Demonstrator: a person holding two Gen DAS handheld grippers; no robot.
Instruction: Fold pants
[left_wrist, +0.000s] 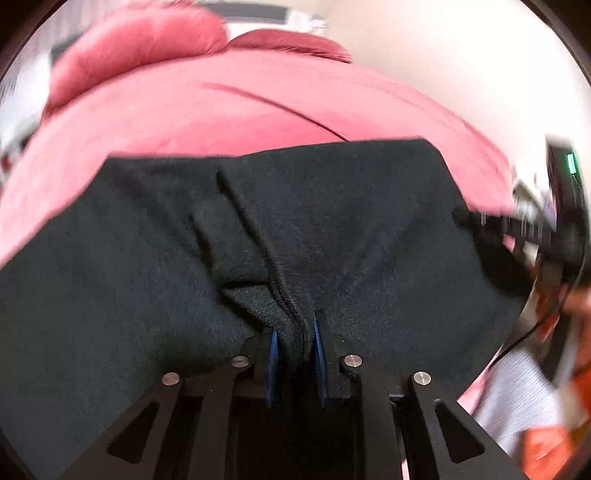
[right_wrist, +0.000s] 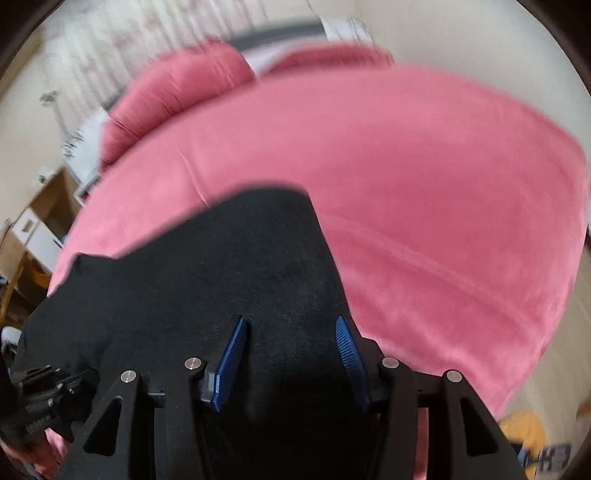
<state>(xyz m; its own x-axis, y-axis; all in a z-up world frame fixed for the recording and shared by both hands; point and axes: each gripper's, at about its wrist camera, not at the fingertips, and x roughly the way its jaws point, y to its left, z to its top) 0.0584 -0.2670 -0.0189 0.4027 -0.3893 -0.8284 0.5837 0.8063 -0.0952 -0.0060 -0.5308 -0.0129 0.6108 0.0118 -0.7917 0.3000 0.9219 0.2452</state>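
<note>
Black pants (left_wrist: 332, 221) lie on a pink bedspread (left_wrist: 221, 110). My left gripper (left_wrist: 294, 332) is shut on a bunched fold of the pants' edge, its blue pads pressing the cloth from both sides. In the right wrist view the pants (right_wrist: 221, 266) spread under my right gripper (right_wrist: 291, 325), which is open, its blue pads (right_wrist: 232, 354) wide apart over the cloth near the pants' right edge. The right gripper's body also shows in the left wrist view (left_wrist: 524, 225) at the pants' right side.
Two pink pillows (right_wrist: 177, 88) lie at the bed's far end. Wooden furniture (right_wrist: 40, 221) stands left of the bed. A yellow cloth (right_wrist: 524, 428) lies on the floor at lower right. A white and orange sleeve (left_wrist: 524, 398) shows at right.
</note>
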